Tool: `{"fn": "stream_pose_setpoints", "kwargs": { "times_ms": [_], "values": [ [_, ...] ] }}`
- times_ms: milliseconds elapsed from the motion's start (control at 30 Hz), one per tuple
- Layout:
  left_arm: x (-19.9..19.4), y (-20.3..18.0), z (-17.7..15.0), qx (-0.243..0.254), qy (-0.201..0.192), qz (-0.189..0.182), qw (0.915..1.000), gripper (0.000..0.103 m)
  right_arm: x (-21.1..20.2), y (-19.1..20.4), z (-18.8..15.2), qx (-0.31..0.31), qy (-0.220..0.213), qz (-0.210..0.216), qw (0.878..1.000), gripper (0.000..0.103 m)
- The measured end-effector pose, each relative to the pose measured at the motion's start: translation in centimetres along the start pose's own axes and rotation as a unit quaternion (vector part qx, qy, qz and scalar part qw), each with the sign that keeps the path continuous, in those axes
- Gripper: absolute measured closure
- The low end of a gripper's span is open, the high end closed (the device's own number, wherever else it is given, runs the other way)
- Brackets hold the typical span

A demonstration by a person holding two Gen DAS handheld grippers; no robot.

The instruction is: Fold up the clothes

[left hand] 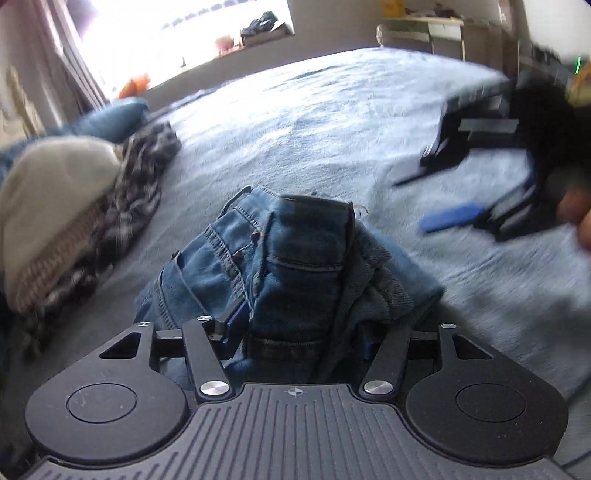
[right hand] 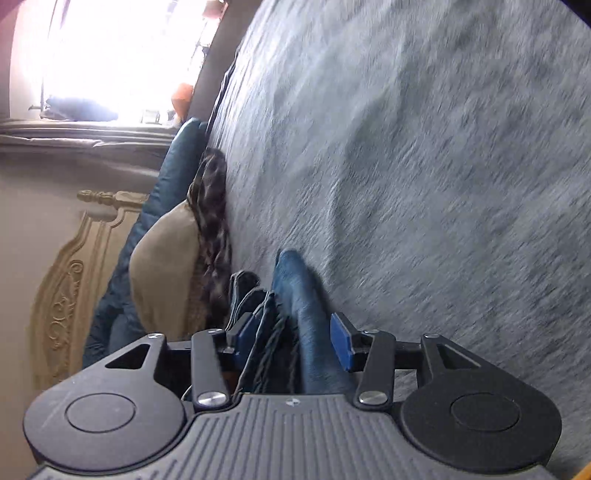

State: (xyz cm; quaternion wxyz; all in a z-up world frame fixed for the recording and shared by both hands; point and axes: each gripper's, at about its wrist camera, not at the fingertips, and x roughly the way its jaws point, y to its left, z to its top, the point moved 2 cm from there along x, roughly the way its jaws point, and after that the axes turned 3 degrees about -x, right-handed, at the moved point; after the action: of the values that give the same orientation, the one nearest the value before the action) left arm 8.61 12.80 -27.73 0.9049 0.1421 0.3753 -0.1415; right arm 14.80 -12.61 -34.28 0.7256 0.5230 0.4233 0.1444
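- Looking along the left gripper (left hand: 301, 328), its two black fingers stand apart and a folded pair of blue jeans (left hand: 295, 258) fills the gap from one blue pad (left hand: 236, 321) to the other. Whether the pads press on the denim cannot be told.
- The jeans lie bunched on a pale grey-blue bed cover (left hand: 332, 118), with seams, a pocket edge and a dark fold showing on top.
- Right of the jeans and apart from them, the right gripper (left hand: 432, 199) is blurred above the cover. Its jaws are spread, and from this side nothing sits between them.
- Part of the person's hand (left hand: 576, 218) shows behind that gripper, at the frame's edge.
- The right wrist camera is rolled on its side. It shows denim in the gap between its own blue pads, but contact cannot be judged.
- Left of the jeans lies a heap of clothes, with a cream garment (left hand: 55, 177) resting on a dark checked one (left hand: 144, 177).
- Behind that heap is a blue padded item (left hand: 110, 122), and beyond it a carved cream headboard (right hand: 70, 295).
- Far beyond the jeans a bright window (left hand: 184, 29) glares above a sill, with an orange object (left hand: 135, 85) near it.
- Far right of the jeans stands a pale desk (left hand: 421, 26).
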Motion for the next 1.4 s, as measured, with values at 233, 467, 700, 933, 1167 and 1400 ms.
{"fn": "stream_pose_setpoints", "kwargs": {
  "times_ms": [233, 467, 700, 933, 1167, 1400],
  "values": [
    [-4.5, 2.6, 0.6, -0.063, -0.019, -0.067, 0.9956, 0.043, 2.5, 2.0, -1.0, -0.012, 0.064, 0.003, 0.998, 0.044],
    [-0.7, -0.9, 1.5, 0.075, -0.025, -0.059, 0.9951, 0.043, 1.0, 1.9, -1.7, -0.006, 0.063, -0.003, 0.998, 0.043],
    [0.8, -2.5, 1.7, 0.097, -0.023, -0.033, 0.9944, 0.062, 0.5, 1.5, -1.7, -0.002, 0.061, 0.007, 0.998, 0.043],
    [-3.3, 1.5, 3.3, 0.008, -0.038, -0.022, 0.999, 0.068, -0.2, 2.5, -2.0, -0.07, 0.075, -0.006, 0.995, 0.043],
    [-5.3, 5.7, 4.0, -0.091, -0.06, -0.025, 0.9938, 0.069, 2.4, 4.4, -2.4, -0.143, 0.081, -0.04, 0.986, 0.044],
    [-5.6, 7.1, 3.4, -0.112, -0.072, -0.048, 0.9899, 0.069, 4.2, 5.5, -4.5, -0.16, 0.131, -0.084, 0.975, 0.047]
  ]
}}
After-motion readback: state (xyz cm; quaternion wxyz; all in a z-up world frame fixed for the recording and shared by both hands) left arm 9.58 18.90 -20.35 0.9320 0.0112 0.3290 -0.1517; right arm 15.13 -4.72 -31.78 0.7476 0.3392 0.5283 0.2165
